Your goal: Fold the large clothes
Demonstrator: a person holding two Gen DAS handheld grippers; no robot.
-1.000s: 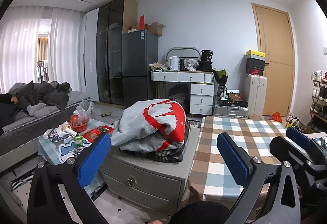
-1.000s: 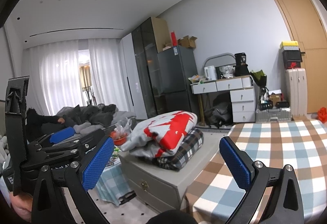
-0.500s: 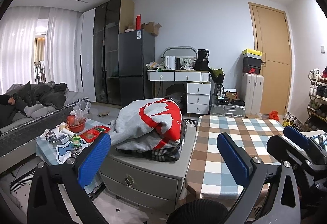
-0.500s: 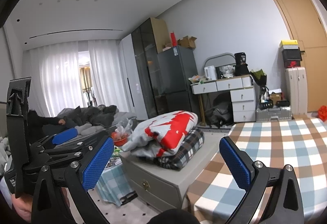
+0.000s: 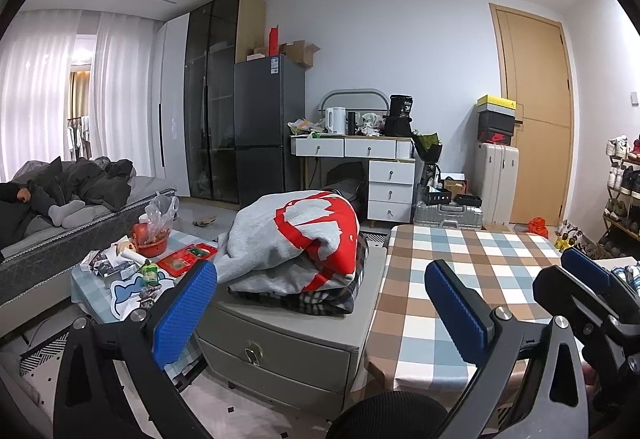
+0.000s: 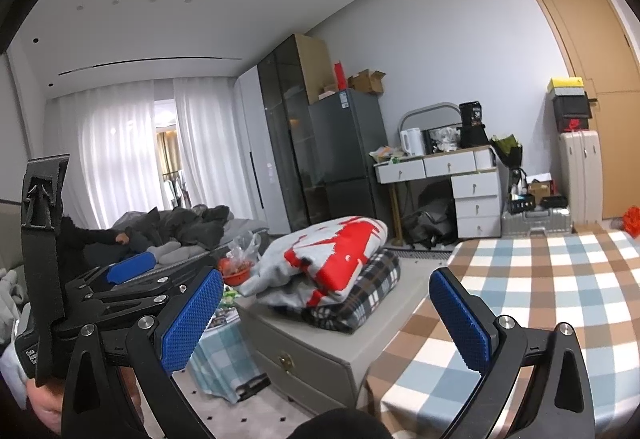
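A grey sweatshirt with a red print (image 5: pixel 296 239) (image 6: pixel 324 255) lies bunched on top of a folded dark plaid garment (image 5: pixel 320 297) (image 6: pixel 360 299), both on a grey drawer cabinet (image 5: pixel 280 343) (image 6: pixel 320 347). My left gripper (image 5: pixel 320 311) is open and empty, held in the air short of the cabinet. My right gripper (image 6: pixel 326 315) is open and empty, also short of the cabinet. The right gripper shows at the right edge of the left wrist view (image 5: pixel 588 279). The left one shows at the left of the right wrist view (image 6: pixel 128 271).
A table with a checked brown, blue and white cloth (image 5: pixel 472 279) (image 6: pixel 540 299) stands right of the cabinet. A low cluttered table (image 5: pixel 132 267) stands left of it. A bed with a lying person (image 5: pixel 60 199) is at far left. A white desk (image 5: pixel 360 167), fridge and suitcase line the back wall.
Both views have shifted slightly; the left wrist view shows a little more of the room. The grippers stay open and the clothes have not moved.
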